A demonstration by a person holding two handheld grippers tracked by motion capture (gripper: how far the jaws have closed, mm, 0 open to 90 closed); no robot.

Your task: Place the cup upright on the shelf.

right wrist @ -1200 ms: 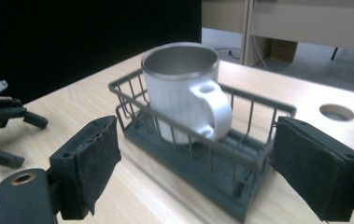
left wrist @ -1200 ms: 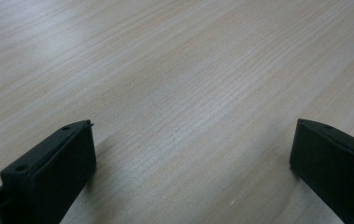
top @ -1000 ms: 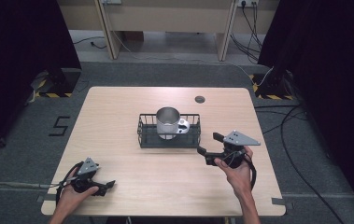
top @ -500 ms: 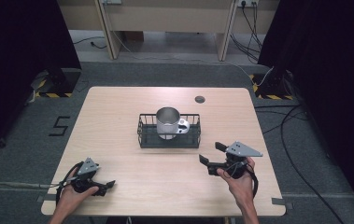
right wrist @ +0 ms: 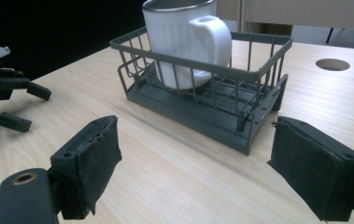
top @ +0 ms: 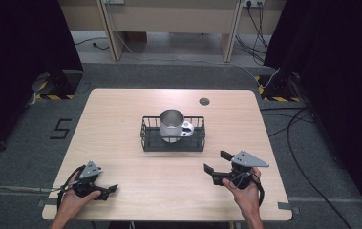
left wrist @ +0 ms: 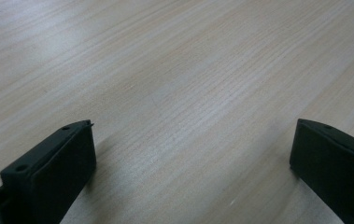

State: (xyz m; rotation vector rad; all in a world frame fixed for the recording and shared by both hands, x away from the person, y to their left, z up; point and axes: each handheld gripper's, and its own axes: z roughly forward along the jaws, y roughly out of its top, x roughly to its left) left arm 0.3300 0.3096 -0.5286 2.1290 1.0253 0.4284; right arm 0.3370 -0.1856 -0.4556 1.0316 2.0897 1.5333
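The mug (top: 171,125) stands upright in the dark wire basket (top: 146,138) at the middle of the desk (top: 121,109), in the basket's left half, its long axis vertical and its open steel rim facing up. Its white handle (top: 187,128) points toward the basket's right end in the high view; in the right gripper view the handle (right wrist: 210,39) faces the camera, slightly to the right.

The right tool (top: 219,162) sits near the desk's front right, well apart from the basket, its jaws released with nothing between them and aimed roughly at the basket's near right corner. In its own view both padded jaws frame bare wood, with the basket (right wrist: 254,74) beyond them. The left tool (top: 106,190) rests near the front left corner, jaws also spread and empty, pointing along bare desk; it appears again at the left edge of the right gripper view (right wrist: 18,105).

Judging by how things lie, the mug is already seated in the basket and both tools are clear, so this looks like the end of a placing step or the pause ahead of a fresh reach. If the mug is to come out, the right tool would need to rise above the basket wall, line its jaws across the handle or the rim, and close there, lifting straight up so the mug clears the wires without tipping the basket.
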